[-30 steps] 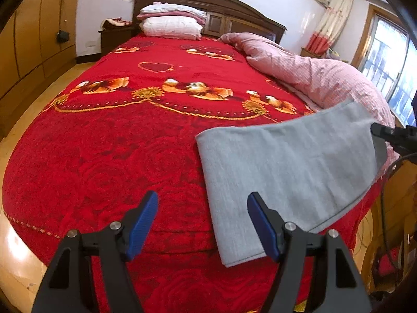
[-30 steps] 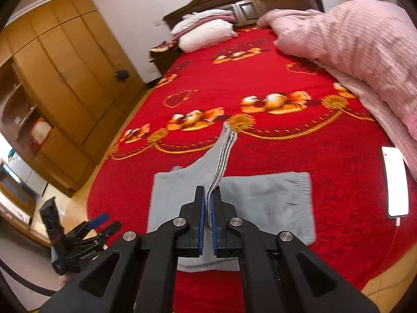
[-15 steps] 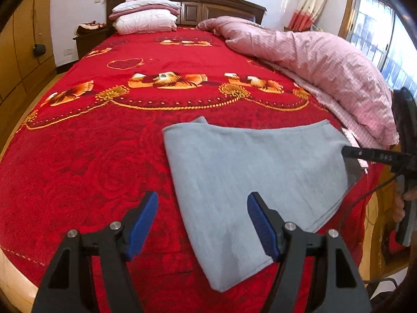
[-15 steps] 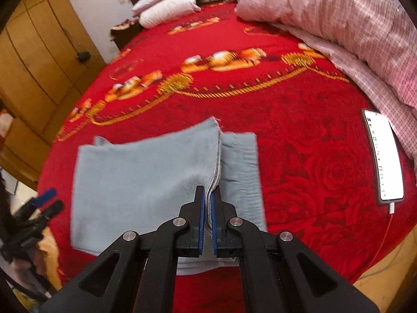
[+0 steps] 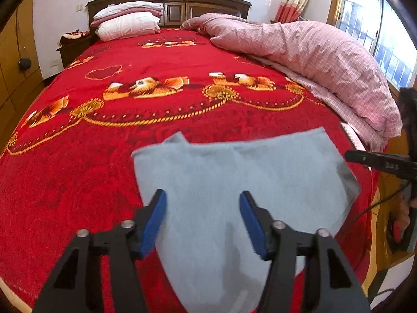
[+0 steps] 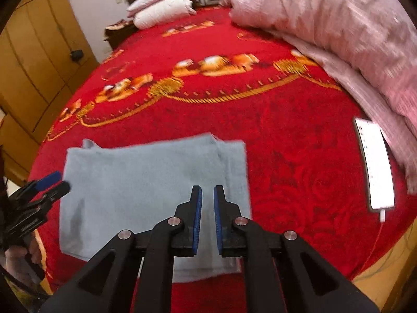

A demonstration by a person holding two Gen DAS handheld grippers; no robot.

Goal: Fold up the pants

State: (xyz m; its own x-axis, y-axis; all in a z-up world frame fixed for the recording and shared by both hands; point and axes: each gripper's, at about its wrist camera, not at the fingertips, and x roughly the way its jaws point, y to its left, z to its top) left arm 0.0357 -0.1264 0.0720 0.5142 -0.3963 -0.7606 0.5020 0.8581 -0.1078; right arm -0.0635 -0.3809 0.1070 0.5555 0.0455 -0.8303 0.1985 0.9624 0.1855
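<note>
Right wrist view: pants (image 6: 146, 190) folded flat on bed (image 6: 286, 120).
Right gripper (image 6: 207, 203) jaws just parted, releasing cloth; left gripper (image 5: 203, 216) at nine o'clock, open, closing, empty.

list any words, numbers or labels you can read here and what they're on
Right claw, seen from the left wrist camera: small pale marks on its black arm, too blurred to read.
Phone on the red bedspread: rows of small marks on the lit screen, too small and blurred to read.
Grey pants: no label or print showing.
No other text is visible.
</note>
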